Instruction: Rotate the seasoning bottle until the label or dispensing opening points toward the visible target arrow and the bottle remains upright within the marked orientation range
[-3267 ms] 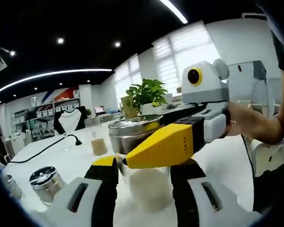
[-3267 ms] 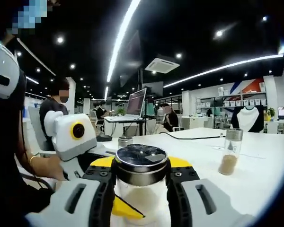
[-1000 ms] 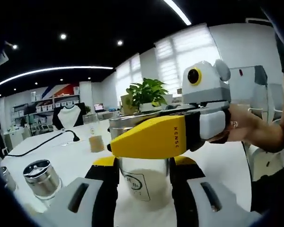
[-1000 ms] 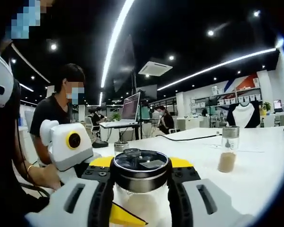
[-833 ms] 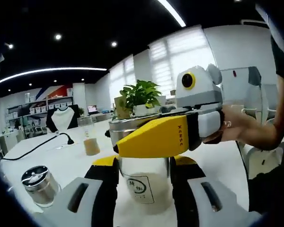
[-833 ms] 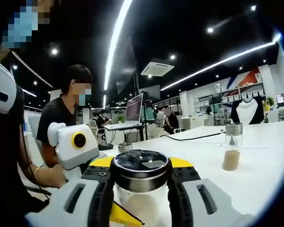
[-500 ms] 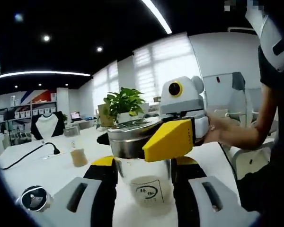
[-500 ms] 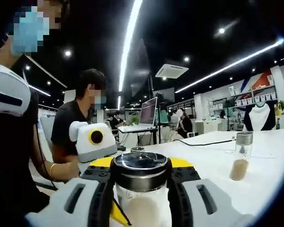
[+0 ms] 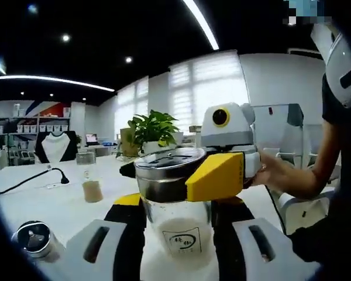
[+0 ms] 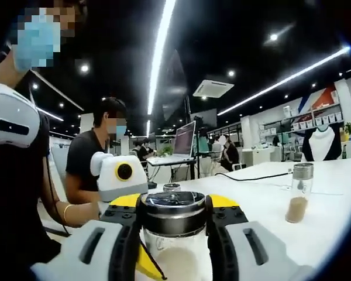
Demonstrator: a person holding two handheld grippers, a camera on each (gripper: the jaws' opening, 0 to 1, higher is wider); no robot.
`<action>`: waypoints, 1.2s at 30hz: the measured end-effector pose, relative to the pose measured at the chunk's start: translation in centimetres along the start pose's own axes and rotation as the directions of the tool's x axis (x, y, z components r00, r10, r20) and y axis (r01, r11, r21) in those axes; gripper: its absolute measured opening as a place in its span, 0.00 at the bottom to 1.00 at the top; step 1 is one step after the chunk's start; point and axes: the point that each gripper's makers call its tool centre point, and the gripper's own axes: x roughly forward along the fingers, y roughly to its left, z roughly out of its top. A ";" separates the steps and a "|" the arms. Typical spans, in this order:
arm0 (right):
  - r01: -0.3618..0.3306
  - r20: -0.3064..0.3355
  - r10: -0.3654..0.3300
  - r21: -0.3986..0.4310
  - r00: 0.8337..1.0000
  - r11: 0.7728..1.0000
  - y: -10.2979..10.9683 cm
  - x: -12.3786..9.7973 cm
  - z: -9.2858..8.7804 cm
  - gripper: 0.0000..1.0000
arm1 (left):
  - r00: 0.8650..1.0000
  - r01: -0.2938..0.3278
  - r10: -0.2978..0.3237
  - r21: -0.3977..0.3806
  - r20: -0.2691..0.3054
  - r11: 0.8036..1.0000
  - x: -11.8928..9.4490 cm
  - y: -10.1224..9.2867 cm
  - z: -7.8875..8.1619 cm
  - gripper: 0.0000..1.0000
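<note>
Claws both grip the seasoning bottle [image 9: 175,216], as I judge it: my left claw [image 9: 176,234] closed on its glass body, label facing me, my right claw [image 10: 173,234] clamped beneath the steel cap, its axis upright above the white surface [image 9: 58,199], target arrow unseen.

Open-plan office or showroom, dark ceiling with long strip lights [image 10: 158,52] and a ceiling air unit [image 10: 213,88], white counter [image 10: 263,202], seated person at a laptop [image 10: 183,139], wall shelves [image 10: 324,114], blinded windows [image 9: 207,88], potted plant [image 9: 153,127]
</note>
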 end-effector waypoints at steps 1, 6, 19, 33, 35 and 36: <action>0.017 -0.013 -0.018 -0.015 1.000 1.000 -0.1 0.0 -0.1 0.41 | 1.000 -0.026 0.026 0.018 -0.009 1.000 0.0 0.2 -0.1 0.45; 0.116 -0.041 -0.115 0.030 0.993 0.993 -0.9 0.0 -1.0 0.42 | 0.992 -0.115 0.118 0.059 -0.052 0.992 0.0 0.5 -0.8 0.44; 0.324 -0.030 -0.323 0.026 0.946 0.946 -1.7 -0.6 -0.4 0.40 | 0.944 -0.331 0.331 0.070 0.007 0.941 -0.9 1.2 0.7 0.44; 0.323 -0.060 -0.320 0.048 0.946 0.945 -1.5 0.0 -1.3 0.39 | 0.923 -0.384 0.384 0.055 0.014 0.922 -2.2 1.5 1.1 0.44; 0.334 -0.096 -0.323 0.132 0.942 0.933 -1.6 0.0 -1.8 0.40 | 0.923 -0.385 0.386 0.039 0.006 0.922 -2.2 1.4 0.7 0.44; 0.329 -0.104 -0.316 0.153 0.943 0.932 -1.7 0.0 -2.0 0.40 | 0.921 -0.388 0.389 0.037 0.006 0.921 -2.3 1.4 0.6 0.44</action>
